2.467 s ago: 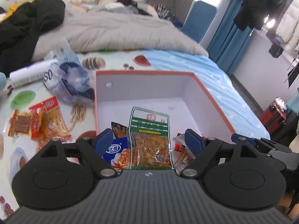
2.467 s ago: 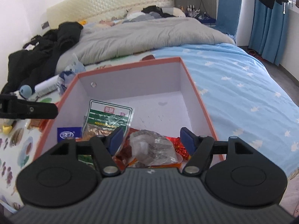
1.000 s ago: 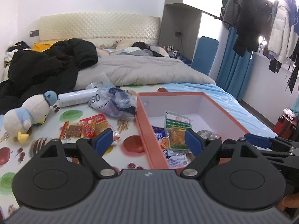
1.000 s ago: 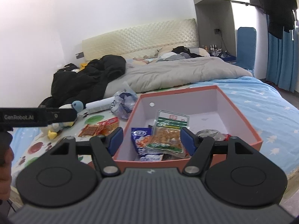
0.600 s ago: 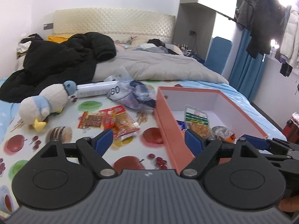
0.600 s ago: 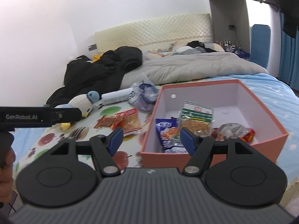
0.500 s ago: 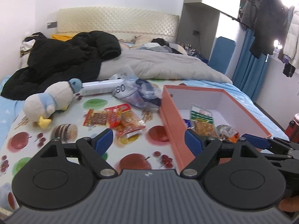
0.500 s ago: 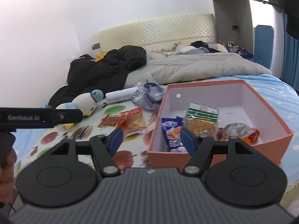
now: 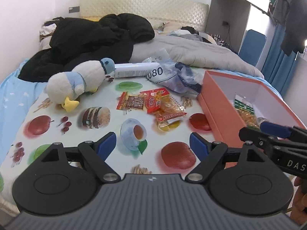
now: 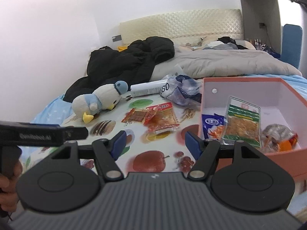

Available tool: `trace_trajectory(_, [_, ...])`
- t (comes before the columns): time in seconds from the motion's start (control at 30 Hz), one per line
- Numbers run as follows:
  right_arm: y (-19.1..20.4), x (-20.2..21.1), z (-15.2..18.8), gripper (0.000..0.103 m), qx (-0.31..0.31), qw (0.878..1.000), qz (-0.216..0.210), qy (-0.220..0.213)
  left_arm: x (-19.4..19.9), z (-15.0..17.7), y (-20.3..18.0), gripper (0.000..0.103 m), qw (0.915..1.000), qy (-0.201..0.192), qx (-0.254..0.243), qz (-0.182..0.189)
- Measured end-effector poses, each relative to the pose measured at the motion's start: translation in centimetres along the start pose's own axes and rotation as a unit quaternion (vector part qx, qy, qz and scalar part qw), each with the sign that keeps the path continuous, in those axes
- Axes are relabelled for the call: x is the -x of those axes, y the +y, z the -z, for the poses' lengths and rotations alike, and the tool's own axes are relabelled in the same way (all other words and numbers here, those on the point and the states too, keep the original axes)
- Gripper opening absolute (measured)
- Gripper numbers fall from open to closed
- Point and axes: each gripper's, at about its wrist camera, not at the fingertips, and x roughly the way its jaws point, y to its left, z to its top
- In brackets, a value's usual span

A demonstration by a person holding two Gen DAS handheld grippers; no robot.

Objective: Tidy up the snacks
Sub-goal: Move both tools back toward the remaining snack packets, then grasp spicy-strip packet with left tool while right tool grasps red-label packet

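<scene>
An orange box (image 9: 216, 113) (image 10: 284, 90) sits on the bed at the right; inside lie a green-topped packet (image 10: 242, 120), a blue packet (image 10: 212, 126) and crumpled clear and red wrappers (image 10: 278, 134). Left of the box, on the fruit-print cloth (image 9: 57, 134), lie a red snack packet (image 9: 131, 103) (image 10: 135, 116) and an orange one (image 9: 163, 105) (image 10: 163, 120). My left gripper (image 9: 152, 146) hangs open and empty over the cloth, short of those packets. My right gripper (image 10: 154, 140) is open and empty too, just left of the box's near corner.
A plush penguin (image 9: 76, 82) (image 10: 97, 101) lies at the left of the cloth. Behind the packets are a white tube (image 9: 136, 70), a crumpled plastic bag (image 9: 178, 76), a black coat (image 9: 92, 40) and a grey duvet (image 9: 191, 51). A hand holds each gripper.
Both grippers have drawn back from above the box and swung left, so the loose packets and the penguin now sit ahead of them. Jaw widths are unchanged and nothing was picked up.
</scene>
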Motion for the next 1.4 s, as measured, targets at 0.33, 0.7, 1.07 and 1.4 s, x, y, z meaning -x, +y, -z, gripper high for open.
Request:
trace_trajectory(0.33, [2.3,-7.1,0.5,0.069,0.054,0.999,-0.011,-0.001,-13.0,-3.6,5.6,0.087,0.9978,0.045,0.047,0.011])
trace_trajectory(0.7, [2.1,-17.0,1.5,0.069,0.071,0.997,0.010,0.029,-25.0,-7.1,6.3,0.087,0.9963,0.083,0.018,0.010])
trace_trajectory(1.07, [0.8,-23.5,1.6,0.072,0.091,0.994,0.030,0.052,-30.8,-8.8,5.2,0.085,0.9944,0.098,-0.039,0.009])
trace_trajectory(1.4, [0.2,-26.6,1.7,0.073,0.080,0.992,0.015,0.093,-32.8,-8.4,5.7,0.063,0.9922,0.121,-0.026,-0.014])
